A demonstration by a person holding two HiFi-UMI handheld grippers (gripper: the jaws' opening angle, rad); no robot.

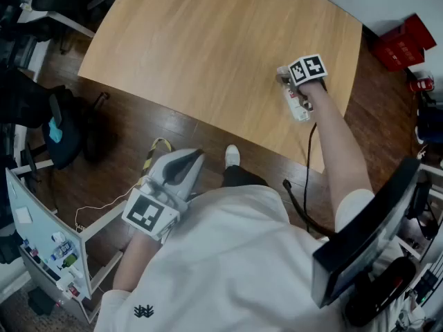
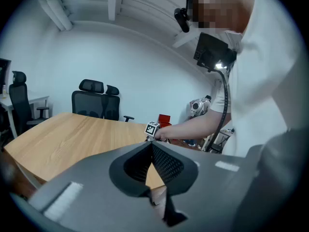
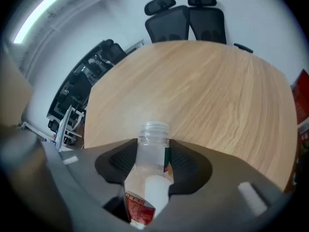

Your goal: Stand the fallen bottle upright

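A clear plastic bottle [image 3: 145,192] with a red-and-white label and an open threaded neck sits between the pads of my right gripper [image 3: 150,161], which is shut on its body. The neck sticks out past the jaws, towards the wooden table [image 3: 203,91]. In the head view the bottle [image 1: 300,108] lies tilted near the table's right front edge [image 1: 208,47], under my right gripper [image 1: 292,88]. My left gripper [image 1: 188,160] hangs off the table beside my body, and its jaws [image 2: 149,151] are shut with nothing in them.
Two black office chairs [image 3: 186,18] stand beyond the far side of the table. A red box [image 1: 401,43] lies on the floor at the right. At the left are a shelf rack [image 1: 48,247] and a dark bag [image 1: 66,133].
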